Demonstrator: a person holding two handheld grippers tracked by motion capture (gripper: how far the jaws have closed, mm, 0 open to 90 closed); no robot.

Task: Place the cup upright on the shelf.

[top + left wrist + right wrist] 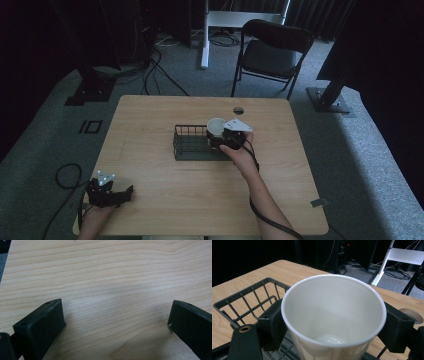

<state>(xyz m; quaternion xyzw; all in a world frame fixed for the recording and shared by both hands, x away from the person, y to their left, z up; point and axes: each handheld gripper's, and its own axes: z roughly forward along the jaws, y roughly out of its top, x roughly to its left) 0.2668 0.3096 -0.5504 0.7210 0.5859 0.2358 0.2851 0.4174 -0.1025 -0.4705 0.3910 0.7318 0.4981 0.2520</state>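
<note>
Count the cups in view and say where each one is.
1. The white cup is held upright between the right gripper's jaws, over the right end of the wire basket. No others visible.

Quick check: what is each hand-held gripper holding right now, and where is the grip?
The right hand-held gripper clamps the white cup by its side walls, just under the rim. The left hand-held gripper is open, holding nothing.

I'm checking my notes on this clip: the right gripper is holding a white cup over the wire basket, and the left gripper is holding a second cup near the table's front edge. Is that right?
Not quite. The left gripper holds nothing: the left gripper view shows its jaws open over bare table. The rest stands: the right gripper holds the white cup over the wire basket.
</note>
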